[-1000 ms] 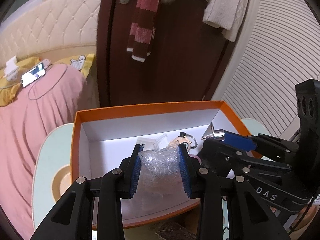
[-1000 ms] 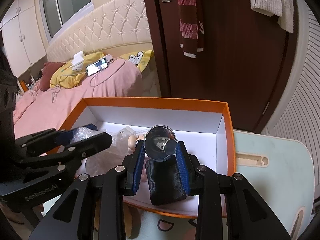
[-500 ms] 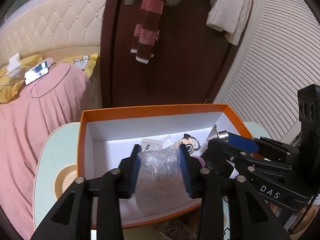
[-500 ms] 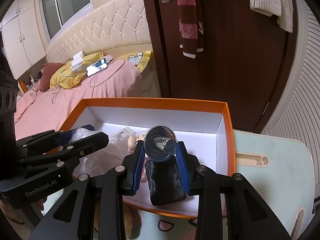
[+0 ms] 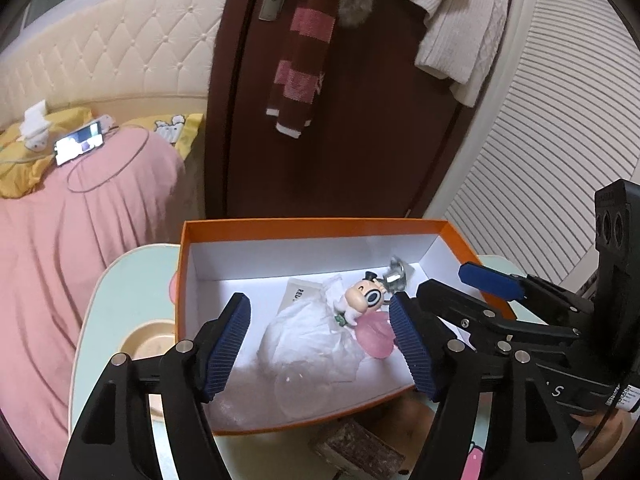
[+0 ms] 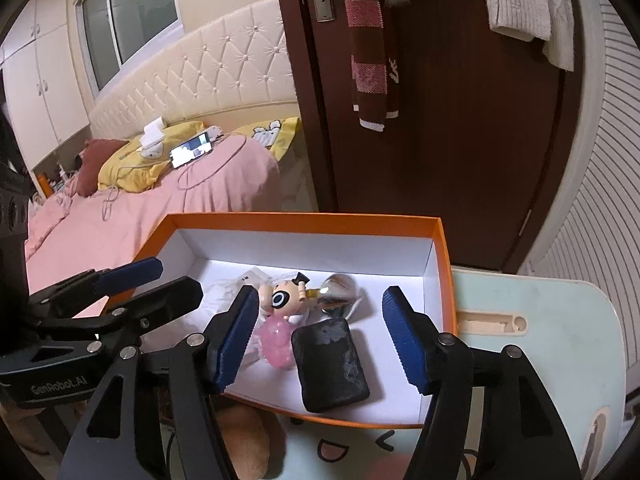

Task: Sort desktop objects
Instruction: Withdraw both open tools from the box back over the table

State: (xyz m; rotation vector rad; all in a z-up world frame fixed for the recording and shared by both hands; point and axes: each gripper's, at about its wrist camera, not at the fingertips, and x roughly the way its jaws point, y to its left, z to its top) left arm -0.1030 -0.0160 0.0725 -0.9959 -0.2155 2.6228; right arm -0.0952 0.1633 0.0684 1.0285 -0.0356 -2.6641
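Hovering over the orange cardboard box [image 6: 444, 276], both grippers' jaws have just been opening: left gripper [image 5: 320, 344] above clear bubble wrap [image 5: 312, 356], right gripper [image 6: 320, 336] above the black pouch [image 6: 330, 362], nothing gripped.

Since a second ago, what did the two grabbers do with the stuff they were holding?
Both let go. The left gripper opened and dropped its clear bubble-wrap bundle into the orange cardboard box; the right gripper opened, releasing the black pouch and shiny metal funnel. The box stayed put.

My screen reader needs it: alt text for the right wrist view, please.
The right gripper, jaws just opened, hangs over an orange box with a black pouch, a cartoon figure keychain and a pink trinket lying inside.
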